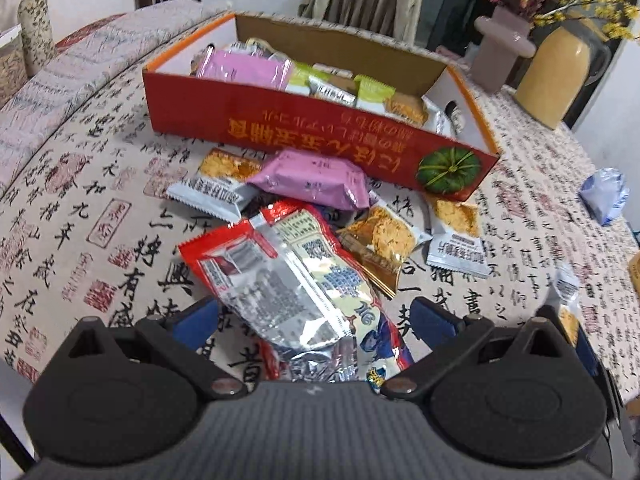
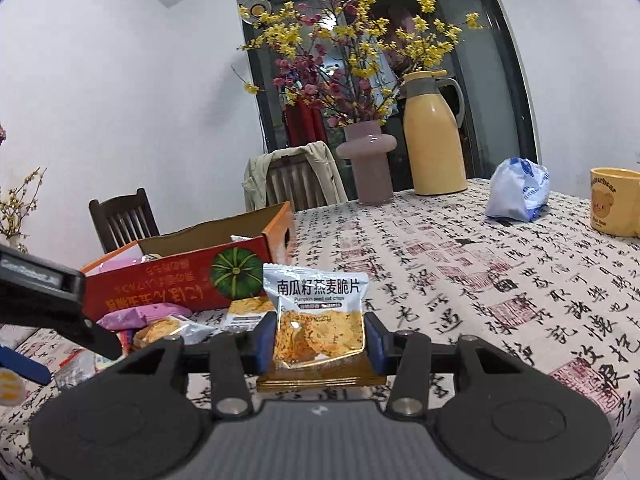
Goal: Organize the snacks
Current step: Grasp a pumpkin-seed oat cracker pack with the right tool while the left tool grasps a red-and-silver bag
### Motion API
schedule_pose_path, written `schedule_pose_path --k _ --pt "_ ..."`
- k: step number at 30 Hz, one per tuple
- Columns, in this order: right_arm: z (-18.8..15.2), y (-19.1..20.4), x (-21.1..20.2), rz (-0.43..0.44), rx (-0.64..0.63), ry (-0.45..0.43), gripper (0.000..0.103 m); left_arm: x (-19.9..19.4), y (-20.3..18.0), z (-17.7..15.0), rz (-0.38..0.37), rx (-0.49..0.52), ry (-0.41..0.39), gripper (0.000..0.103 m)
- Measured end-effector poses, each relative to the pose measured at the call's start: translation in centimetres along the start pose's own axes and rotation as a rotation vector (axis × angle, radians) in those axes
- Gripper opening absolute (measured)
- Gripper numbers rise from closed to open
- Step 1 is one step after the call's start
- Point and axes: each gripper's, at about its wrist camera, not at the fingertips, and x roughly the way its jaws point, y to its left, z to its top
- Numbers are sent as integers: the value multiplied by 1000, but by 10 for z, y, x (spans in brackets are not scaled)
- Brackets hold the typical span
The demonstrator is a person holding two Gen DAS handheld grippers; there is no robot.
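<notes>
Jaws of right gripper [image 2: 319, 345] clamp upright oat-crisp packet [image 2: 316, 312] — white top, clear window.

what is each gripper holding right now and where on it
The right gripper is shut on the pumpkin seed oat crisps packet, pinching its lower half by both side edges. The left gripper is open, straddling a silver snack bag, holding nothing.

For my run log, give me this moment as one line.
right gripper: shut on oat crisp packet | left gripper: open over silver packet | box: partly filled
</notes>
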Motion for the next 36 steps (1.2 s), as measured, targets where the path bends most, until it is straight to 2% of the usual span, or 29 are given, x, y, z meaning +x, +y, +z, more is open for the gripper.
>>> schedule_pose_path --k 9,16,19,22,23,24,30,36 --pt "-8 -10 1 13 16 -1 44 20 -4 4 99 -54 25 103" --pt "-10 -8 0 15 11 -1 44 27 -3 4 108 -34 34 102" --pt "-9 -5 0 13 2 2 44 23 0 3 83 2 22 93" --pt "-9 -2 0 11 -11 3 44 18 8 2 58 40 7 79" --pt "-8 -1 0 10 -15 4 44 17 11 2 52 49 2 68" --pt "-8 0 -1 9 -19 5 44 15 14 2 48 59 -4 66" --pt "-7 10 -2 7 -47 6 44 10 29 2 21 93 -26 60" --pt "-1 24 -2 7 -83 6 44 -3 37 1 -13 142 -71 59"
